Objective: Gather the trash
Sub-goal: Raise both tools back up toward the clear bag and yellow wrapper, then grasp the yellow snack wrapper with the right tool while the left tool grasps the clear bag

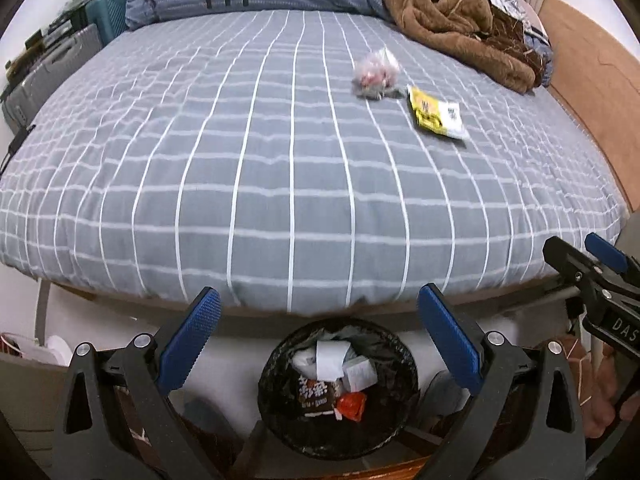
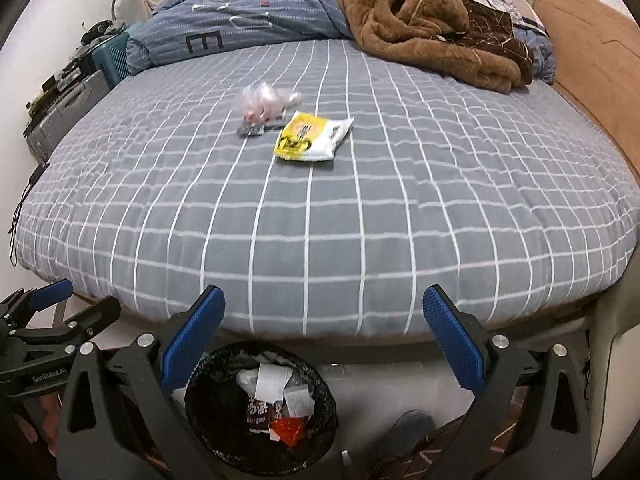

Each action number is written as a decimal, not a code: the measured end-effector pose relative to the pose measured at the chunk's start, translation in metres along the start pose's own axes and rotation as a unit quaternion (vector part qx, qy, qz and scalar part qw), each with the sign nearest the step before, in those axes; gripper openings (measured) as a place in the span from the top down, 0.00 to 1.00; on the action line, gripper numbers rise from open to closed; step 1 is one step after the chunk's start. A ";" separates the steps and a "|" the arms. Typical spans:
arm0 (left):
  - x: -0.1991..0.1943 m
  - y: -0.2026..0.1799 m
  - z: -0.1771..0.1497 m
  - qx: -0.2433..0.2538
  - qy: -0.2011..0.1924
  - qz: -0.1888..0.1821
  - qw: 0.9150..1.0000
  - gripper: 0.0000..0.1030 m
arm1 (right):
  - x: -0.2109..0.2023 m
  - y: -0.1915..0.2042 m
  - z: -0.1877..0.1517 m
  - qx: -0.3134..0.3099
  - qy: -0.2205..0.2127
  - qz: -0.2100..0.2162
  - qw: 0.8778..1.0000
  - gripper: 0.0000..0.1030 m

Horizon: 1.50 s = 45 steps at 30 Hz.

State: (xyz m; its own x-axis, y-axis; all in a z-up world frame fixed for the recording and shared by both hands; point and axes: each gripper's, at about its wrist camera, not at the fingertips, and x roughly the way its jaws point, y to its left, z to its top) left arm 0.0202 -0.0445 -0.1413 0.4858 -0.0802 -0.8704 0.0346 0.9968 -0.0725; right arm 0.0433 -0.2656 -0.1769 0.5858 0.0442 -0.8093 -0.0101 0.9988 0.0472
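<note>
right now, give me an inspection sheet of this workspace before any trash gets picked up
surface: bed with grey checked sheet, flat, mostly bare
job's things: yellow-and-white snack packet and crumpled clear plastic wrapper side by side mid-bed; black trash bin on the floor at the bed's foot, already holding wrappers and paper
clutter: brown fleece blanket and blue duvet bunched at the far end
grippers: left gripper and right gripper both over the bin, jaws open, empty
cables: black cord hanging off the bed's left edge
surroundings: suitcases along the left wall

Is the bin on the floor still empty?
No, the black bin below the bed's edge already holds white paper scraps, a dark printed wrapper and a red-orange piece.
</note>
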 end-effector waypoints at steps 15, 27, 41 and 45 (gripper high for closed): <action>0.033 0.003 0.081 -0.010 -0.014 0.006 1.000 0.06 | 0.049 0.000 0.074 -0.007 0.002 -0.001 1.000 0.07; 0.077 0.017 0.131 -0.020 -0.008 0.006 1.000 0.06 | 0.131 0.006 0.136 0.010 0.032 0.006 0.999 0.07; 0.105 0.019 0.165 -0.019 -0.002 0.014 1.000 0.06 | 0.210 0.007 0.160 0.042 0.097 0.011 0.994 0.23; 0.110 0.012 0.171 -0.012 -0.002 0.010 1.000 0.06 | 0.210 0.002 0.154 0.040 0.092 0.022 0.995 0.32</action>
State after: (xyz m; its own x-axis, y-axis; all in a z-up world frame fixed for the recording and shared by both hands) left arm 0.2234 -0.0402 -0.1548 0.4902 -0.0608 -0.8695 0.0050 0.9977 -0.0670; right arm 0.2912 -0.2574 -0.2569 0.4278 0.0979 -0.8985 0.0361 0.9915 0.1252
